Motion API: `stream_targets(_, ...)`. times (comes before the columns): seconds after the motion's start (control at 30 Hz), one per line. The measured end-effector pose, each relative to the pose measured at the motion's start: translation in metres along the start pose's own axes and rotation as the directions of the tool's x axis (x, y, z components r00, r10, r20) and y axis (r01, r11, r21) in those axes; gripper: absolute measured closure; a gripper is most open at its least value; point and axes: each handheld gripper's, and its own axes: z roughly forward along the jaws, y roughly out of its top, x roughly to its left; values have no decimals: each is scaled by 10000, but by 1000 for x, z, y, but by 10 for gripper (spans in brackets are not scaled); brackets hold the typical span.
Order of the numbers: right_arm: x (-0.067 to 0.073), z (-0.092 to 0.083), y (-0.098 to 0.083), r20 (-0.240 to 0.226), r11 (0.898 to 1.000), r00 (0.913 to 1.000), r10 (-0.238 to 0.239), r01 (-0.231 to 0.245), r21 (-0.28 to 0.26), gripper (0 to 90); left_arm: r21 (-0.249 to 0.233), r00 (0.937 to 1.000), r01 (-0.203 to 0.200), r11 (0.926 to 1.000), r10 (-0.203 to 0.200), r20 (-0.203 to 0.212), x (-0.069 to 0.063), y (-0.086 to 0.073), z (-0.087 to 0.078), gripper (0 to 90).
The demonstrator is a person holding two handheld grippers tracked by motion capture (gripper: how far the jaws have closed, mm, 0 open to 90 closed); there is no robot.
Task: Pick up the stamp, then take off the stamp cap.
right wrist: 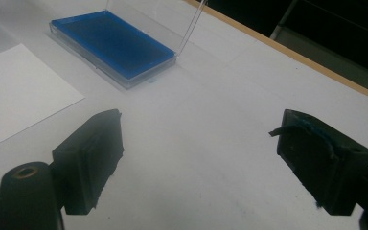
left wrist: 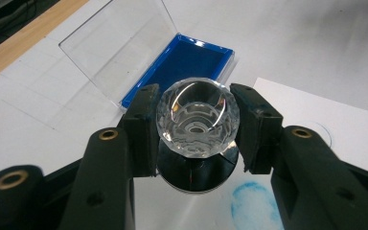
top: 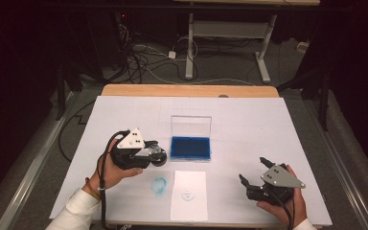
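Left gripper (left wrist: 199,132): fingers (left wrist: 141,129) clamped on a faceted clear crystal stamp (left wrist: 198,120), centre of the left gripper view; its dark round base shows there, not from above. High view places it left of centre, beside the blue ink pad (top: 190,147) with its raised clear lid (top: 190,125). Blue smudge (top: 158,186) and white sheet (top: 188,194) lie below. Right gripper (top: 253,173): fingers (right wrist: 88,160) wide apart, empty, over bare white tabletop (right wrist: 206,143), lower right.

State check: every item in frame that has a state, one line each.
Left hand-held gripper: shut on the crystal-knob stamp.
Right hand-held gripper: open, nothing between its jaws.
Ink pad case: open, clear lid upright.
Paper sheet: flat, one faint round mark.
Table sheet: blue ink smudge beside the paper.
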Motion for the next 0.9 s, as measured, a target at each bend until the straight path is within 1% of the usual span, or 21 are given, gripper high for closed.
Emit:
stream_targets(0.07, 0, 1, 1, -35, 10000, 10000, -37, 37, -17, 164, -43, 10000, -26, 10000, 26, -16, -2, 0, -1, 544)
stream_targets(0.17, 1, 2, 1, -62, 9999, 9999, -109, 109, -1, 164, -146, 9999, -23, 9999, 25, 98, -4, 1, -3, 544)
stream_targets(0.23, 2, 3, 2, -69, 10000, 9999, -80, 80, -4, 164, -127, 9999, -109, 9999, 111, 129, -6, 2, -3, 544)
stream_targets(0.43, 3, 5, 3, -158, 10000, 9998, -84, 84, -9, 165, -133, 9995, -166, 9998, 170, 283, -11, 3, -2, 544)
stream_targets(0.5, 3, 5, 3, -175, 10000, 9998, -92, 91, -8, 165, -196, 9994, -144, 9997, 150, 308, -12, 3, -3, 544)
stream_targets(0.67, 4, 5, 3, -220, 9999, 9996, -153, 152, -35, 165, -257, 9989, -236, 9994, 246, 391, -17, 5, -3, 544)
stream_targets(0.77, 5, 5, 4, -361, 9997, 9991, -202, 197, -130, 164, -325, 9982, -300, 9990, 316, 508, -20, 7, -3, 544)
stream_targets(0.9, 6, 5, 4, -767, 9996, 9968, -207, 191, -217, 165, -410, 9972, -360, 9985, 385, 644, -23, 9, -2, 544)
